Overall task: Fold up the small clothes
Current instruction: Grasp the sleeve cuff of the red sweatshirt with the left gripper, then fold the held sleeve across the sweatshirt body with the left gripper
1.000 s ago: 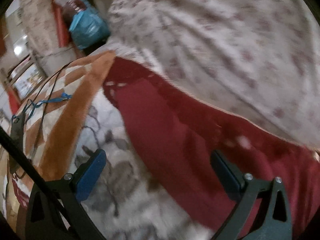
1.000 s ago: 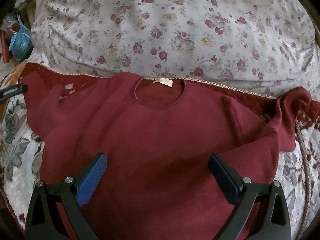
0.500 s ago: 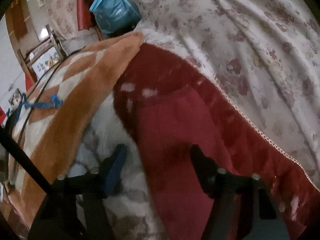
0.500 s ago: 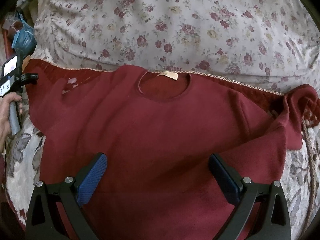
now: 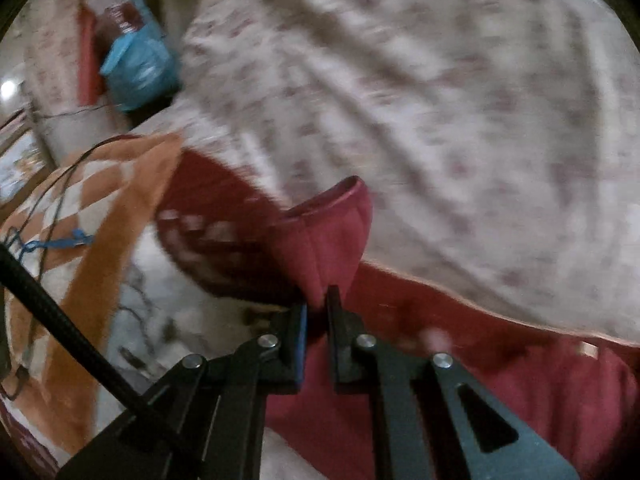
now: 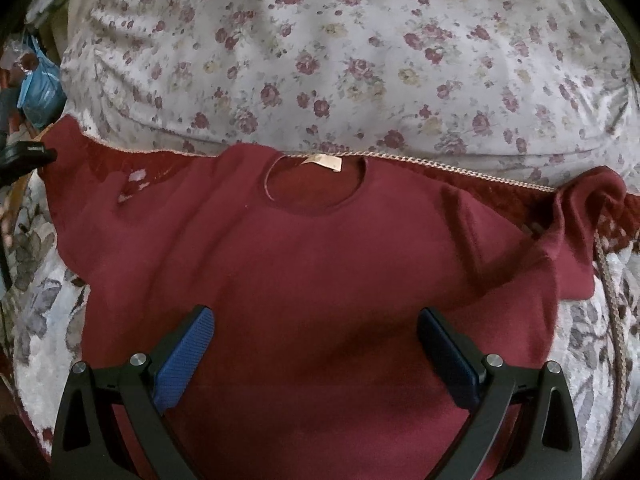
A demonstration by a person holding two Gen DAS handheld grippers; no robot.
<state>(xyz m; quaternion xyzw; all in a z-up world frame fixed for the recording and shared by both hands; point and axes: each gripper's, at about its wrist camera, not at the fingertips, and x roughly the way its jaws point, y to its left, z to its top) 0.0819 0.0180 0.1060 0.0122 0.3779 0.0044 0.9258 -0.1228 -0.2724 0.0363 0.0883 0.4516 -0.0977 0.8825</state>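
Note:
A maroon sweater (image 6: 320,264) lies flat, front up, with its neck label (image 6: 324,162) at the far side. My left gripper (image 5: 318,300) has its jaws closing, pinched on the cuff of the left sleeve (image 5: 332,232), which stands lifted off the bed. The right wrist view shows that gripper's tip (image 6: 28,154) at the sleeve end on the far left. Above the sweater's lower body my right gripper (image 6: 314,314) hangs open, holding nothing. The right sleeve (image 6: 580,208) lies crumpled at the far right.
A floral duvet (image 6: 360,60) bulges behind the sweater. Grey-flowered bedspread (image 6: 36,300) shows on both sides, and a braided cord (image 6: 612,320) runs down the right. An orange checked blanket (image 5: 100,208), a black cable (image 5: 60,320) and a blue bag (image 5: 140,68) lie left.
My left gripper went from wide open over the sleeve to shut on its cuff and has raised it. The right gripper has stayed still and open.

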